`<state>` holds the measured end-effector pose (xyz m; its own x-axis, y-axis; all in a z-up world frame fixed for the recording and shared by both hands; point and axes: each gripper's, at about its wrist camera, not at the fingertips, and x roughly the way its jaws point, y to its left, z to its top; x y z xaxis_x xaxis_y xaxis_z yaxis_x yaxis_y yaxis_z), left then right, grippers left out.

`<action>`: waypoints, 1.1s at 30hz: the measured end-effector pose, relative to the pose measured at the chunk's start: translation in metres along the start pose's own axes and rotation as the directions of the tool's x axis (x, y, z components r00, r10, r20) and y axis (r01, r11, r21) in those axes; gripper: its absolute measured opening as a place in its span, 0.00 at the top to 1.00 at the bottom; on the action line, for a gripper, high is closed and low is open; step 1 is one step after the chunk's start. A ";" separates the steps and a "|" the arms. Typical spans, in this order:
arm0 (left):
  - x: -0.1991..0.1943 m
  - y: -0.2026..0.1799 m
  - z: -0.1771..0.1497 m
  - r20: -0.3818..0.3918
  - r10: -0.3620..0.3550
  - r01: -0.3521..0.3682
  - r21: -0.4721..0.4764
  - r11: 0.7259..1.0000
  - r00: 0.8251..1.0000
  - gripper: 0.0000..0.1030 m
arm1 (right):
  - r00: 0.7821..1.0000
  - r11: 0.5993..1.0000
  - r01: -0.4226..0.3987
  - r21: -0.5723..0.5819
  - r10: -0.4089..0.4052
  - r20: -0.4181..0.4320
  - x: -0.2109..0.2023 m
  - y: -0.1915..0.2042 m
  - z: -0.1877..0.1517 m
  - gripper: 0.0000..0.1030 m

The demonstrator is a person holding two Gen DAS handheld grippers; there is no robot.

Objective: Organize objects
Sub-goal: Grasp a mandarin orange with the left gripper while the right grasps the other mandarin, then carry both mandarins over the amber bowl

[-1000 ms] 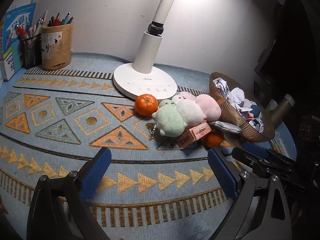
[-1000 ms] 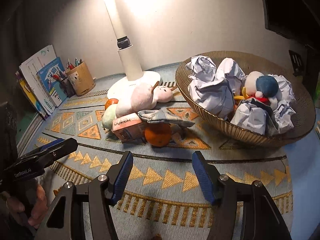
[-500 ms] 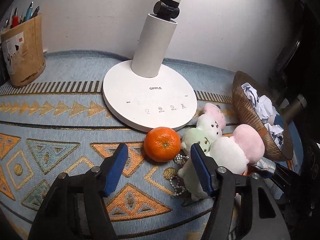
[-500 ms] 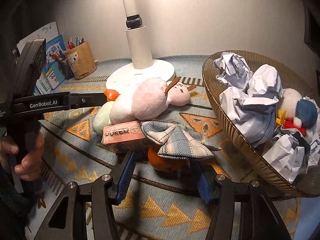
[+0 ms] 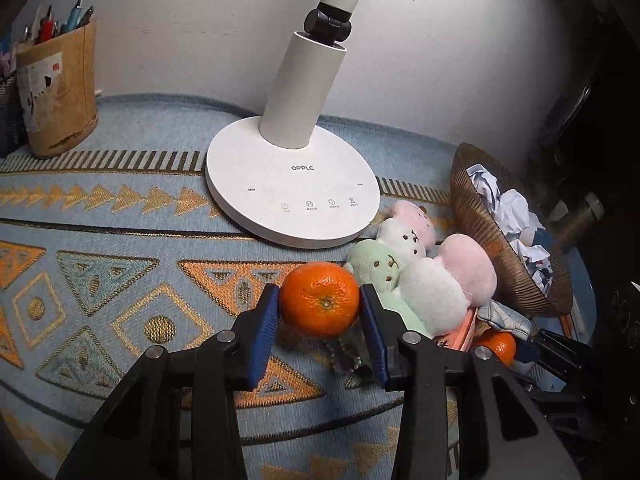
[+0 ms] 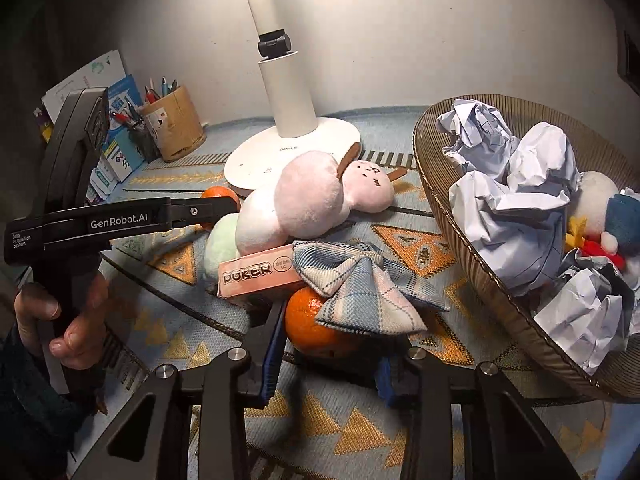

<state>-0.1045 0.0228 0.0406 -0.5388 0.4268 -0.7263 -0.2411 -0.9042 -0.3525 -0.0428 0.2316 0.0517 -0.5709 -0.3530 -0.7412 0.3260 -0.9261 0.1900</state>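
The left gripper (image 5: 320,312) has its blue pads pressed on both sides of a round orange tangerine (image 5: 319,305) on the blue patterned woven mat (image 5: 120,240), just in front of the white lamp base (image 5: 292,188). Only the right wrist view shows the right gripper (image 6: 328,356) bracketing a second tangerine (image 6: 316,320) beneath a plaid fabric bow (image 6: 360,292) and pink poker box (image 6: 260,274); whether its pads touch, I cannot tell.

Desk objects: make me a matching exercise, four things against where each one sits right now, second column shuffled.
Things:
1. crumpled paper
2. poker box
3. plaid bow
4. pens

Places:
A. draped over a tangerine
B. in the brown cup
C. in the woven basket
D. under the pink plush

Pairs: 1-C, 2-D, 3-A, 4-B
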 end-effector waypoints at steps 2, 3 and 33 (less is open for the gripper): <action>-0.021 -0.005 -0.011 0.023 -0.003 0.003 0.010 1.000 1.000 0.64 | 1.000 1.000 -0.015 -0.025 0.016 0.011 -0.020 0.005 -0.010 0.64; -0.031 -0.007 -0.019 0.032 -0.002 0.001 0.016 1.000 0.999 0.64 | 1.000 0.999 -0.019 -0.046 0.019 0.009 -0.030 0.008 -0.016 0.64; -0.037 -0.063 -0.110 0.036 0.038 -0.041 0.090 0.995 0.999 0.64 | 0.998 0.999 0.020 0.045 -0.017 -0.062 -0.075 -0.011 -0.107 0.43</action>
<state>0.0201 0.0657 0.0250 -0.5760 0.3915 -0.7176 -0.2904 -0.9186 -0.2681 0.0770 0.2829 0.0365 -0.5288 -0.3285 -0.7826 0.2802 -0.9379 0.2044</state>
